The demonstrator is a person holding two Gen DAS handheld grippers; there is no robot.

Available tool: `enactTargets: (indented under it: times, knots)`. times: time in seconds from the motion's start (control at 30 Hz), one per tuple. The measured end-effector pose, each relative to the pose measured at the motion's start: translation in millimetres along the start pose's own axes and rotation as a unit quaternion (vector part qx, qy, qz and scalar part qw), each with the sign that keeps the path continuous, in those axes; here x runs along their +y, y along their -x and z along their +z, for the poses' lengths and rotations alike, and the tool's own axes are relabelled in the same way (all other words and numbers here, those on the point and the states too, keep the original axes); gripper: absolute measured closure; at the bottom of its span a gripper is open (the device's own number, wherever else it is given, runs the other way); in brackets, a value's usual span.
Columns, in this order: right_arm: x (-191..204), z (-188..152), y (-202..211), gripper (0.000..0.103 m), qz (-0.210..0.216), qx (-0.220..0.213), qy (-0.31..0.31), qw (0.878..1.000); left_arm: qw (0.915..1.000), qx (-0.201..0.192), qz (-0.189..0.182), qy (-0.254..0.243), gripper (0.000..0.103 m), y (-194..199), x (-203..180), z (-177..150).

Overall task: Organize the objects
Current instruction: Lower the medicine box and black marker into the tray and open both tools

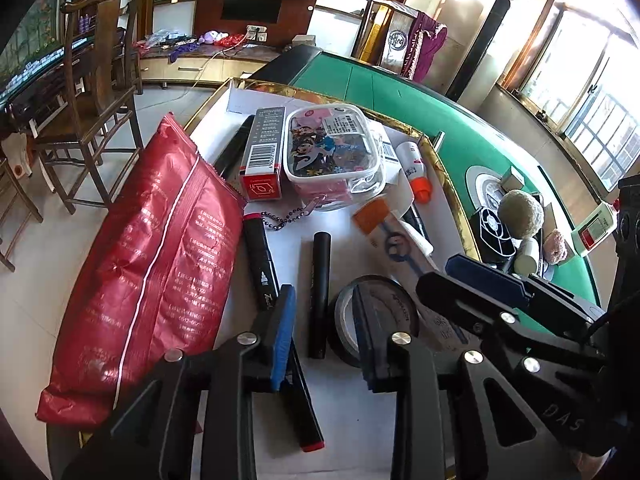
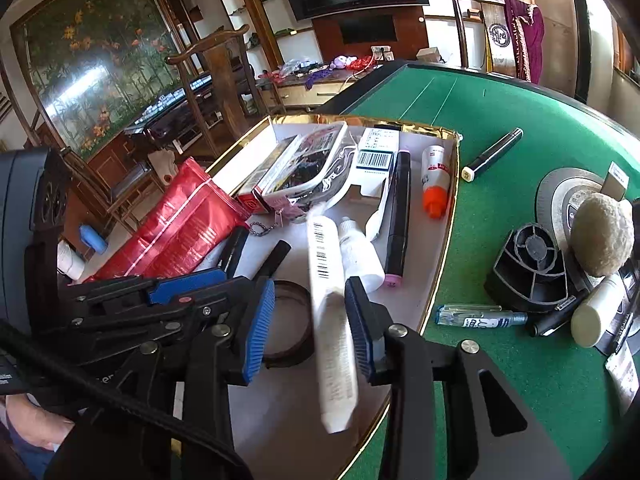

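Observation:
A gold-rimmed white tray (image 1: 352,412) holds a red foil bag (image 1: 152,264), a cartoon pouch (image 1: 332,148), a red-and-grey box (image 1: 262,152), black markers and a tape roll (image 1: 348,320). My left gripper (image 1: 324,308) is open over the tray, with a black tube (image 1: 321,276) lying loose between its pads. My right gripper (image 2: 310,292) is open too. A long white tube (image 2: 330,312) stands tilted between its pads, lower end blurred, close to the right pad and clear of the left. An orange-capped bottle (image 2: 434,184) lies at the tray's far side.
On the green felt table (image 2: 500,380) to the right lie a blue-labelled pen (image 2: 476,318), a black marker (image 2: 496,152), a black fan-shaped part (image 2: 532,268), a fuzzy ball (image 2: 602,236) and a white roll. Wooden chairs (image 1: 92,112) stand left of the tray.

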State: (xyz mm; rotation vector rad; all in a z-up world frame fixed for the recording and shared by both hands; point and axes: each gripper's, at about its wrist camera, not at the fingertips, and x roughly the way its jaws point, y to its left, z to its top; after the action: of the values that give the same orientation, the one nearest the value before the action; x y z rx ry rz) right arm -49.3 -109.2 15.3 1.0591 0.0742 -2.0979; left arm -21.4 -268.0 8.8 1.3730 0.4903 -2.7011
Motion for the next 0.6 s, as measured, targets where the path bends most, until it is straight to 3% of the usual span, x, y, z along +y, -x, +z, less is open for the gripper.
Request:
enactTargets:
  times: [0.3, 0.37, 0.43, 0.6]
  knots:
    - [-21.1, -1.8, 31.3, 0.066, 0.034, -0.019, -0.020, 0.999, 0.9996, -0.012, 0.014, -0.020, 0.072, 17.5, -15.1, -1.8]
    - [-31.5, -4.1, 45.1, 0.058, 0.040, -0.026, -0.018, 0.999, 0.9993, -0.013, 0.012, -0.033, 0.072, 22.0, -22.9, -2.3]
    - [-47.8, -7.2, 59.7, 0.051, 0.035, -0.037, -0.021, 0.998, 0.9988, -0.012, 0.006, -0.047, 0.072, 25.1, -33.4, -3.1]
    - [-110.7, -17.8, 100.0, 0.051, 0.009, -0.053, -0.045, 0.998, 0.9932, -0.002, -0.011, -0.116, 0.072, 23.2, -81.3, -4.1]
